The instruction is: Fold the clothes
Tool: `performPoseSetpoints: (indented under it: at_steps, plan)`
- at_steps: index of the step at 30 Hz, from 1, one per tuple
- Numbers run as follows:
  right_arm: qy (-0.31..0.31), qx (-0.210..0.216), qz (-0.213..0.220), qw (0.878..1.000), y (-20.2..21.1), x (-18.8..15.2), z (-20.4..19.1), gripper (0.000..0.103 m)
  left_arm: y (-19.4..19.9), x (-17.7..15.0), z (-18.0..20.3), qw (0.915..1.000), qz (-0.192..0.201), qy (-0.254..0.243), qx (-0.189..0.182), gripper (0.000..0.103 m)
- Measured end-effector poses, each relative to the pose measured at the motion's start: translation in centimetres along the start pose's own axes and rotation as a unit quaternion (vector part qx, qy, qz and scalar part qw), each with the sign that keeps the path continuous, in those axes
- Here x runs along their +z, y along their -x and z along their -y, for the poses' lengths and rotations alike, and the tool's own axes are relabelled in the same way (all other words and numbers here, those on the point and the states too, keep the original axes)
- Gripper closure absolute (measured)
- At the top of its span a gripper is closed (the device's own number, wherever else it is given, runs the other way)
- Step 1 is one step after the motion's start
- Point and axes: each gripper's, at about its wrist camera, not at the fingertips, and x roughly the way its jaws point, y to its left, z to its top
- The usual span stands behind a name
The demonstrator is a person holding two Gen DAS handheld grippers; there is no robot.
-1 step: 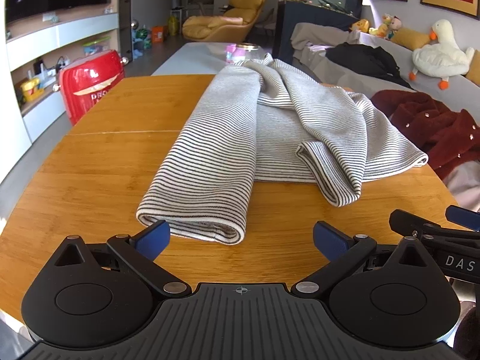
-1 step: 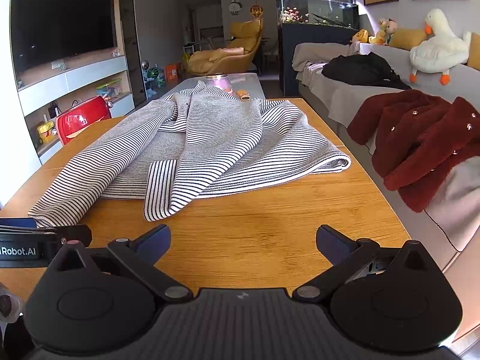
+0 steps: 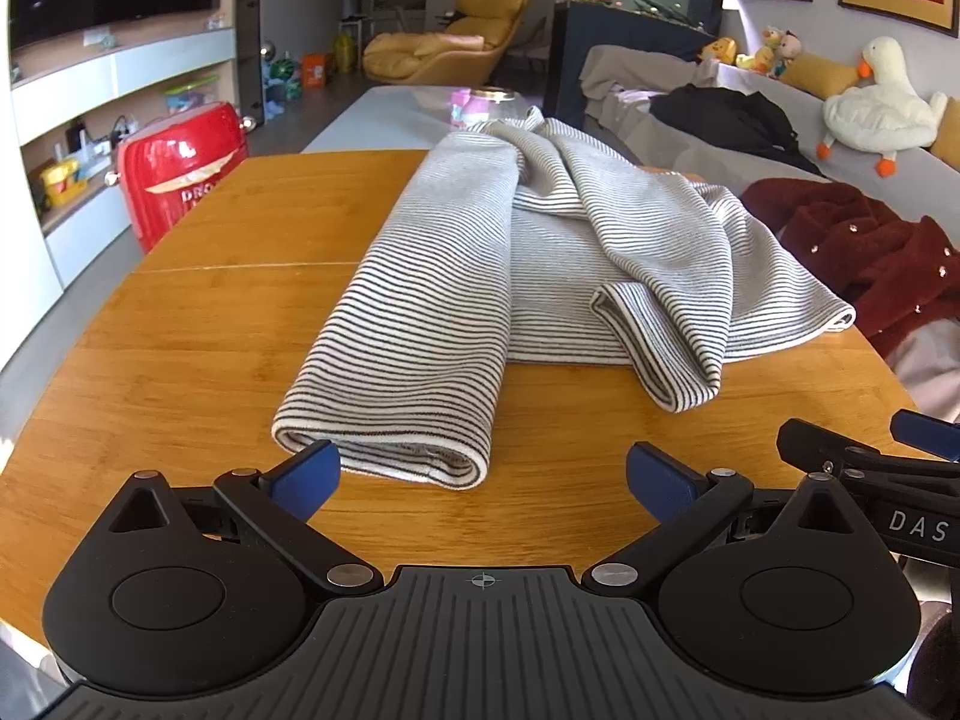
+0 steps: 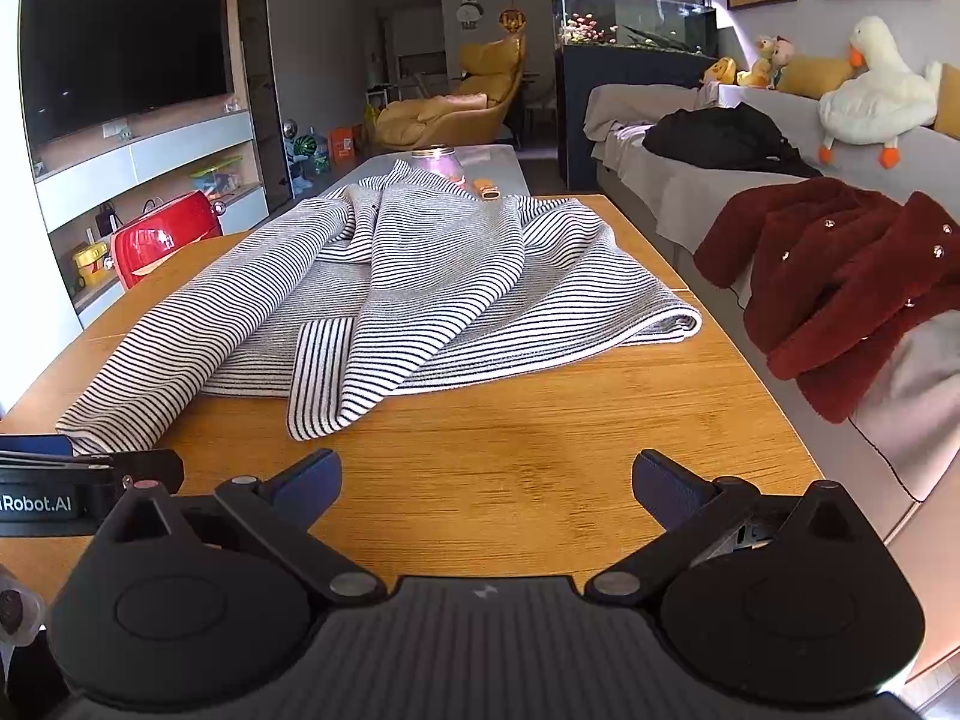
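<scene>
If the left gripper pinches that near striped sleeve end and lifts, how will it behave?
Likely floppy: the striped top lies in soft folds and drapes. The sleeve end is doubled, so a pinch may catch one layer. It would probably drag the rest across the smooth wooden table.

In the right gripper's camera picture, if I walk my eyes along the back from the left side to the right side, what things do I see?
Black TV → red box → yellow armchair → fish tank → black clothes on the sofa → white toy goose.
</scene>
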Motion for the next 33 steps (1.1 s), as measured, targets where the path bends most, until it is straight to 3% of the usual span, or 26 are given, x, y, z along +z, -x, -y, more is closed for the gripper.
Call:
performPoseSetpoints:
  at_steps: [21, 33]
  plan:
    - [0.010, 0.000, -0.015, 1.000, 0.0, 0.2, -0.7, 0.000, 0.2, 0.0, -0.2, 0.9999, 0.008, -0.008, 0.005, 0.000]
    - [0.007, 0.000, -0.008, 1.000, -0.2, 0.0, -0.6, 0.000, -0.6, 0.1, -0.3, 0.9998, -0.011, -0.006, 0.017, 0.000]
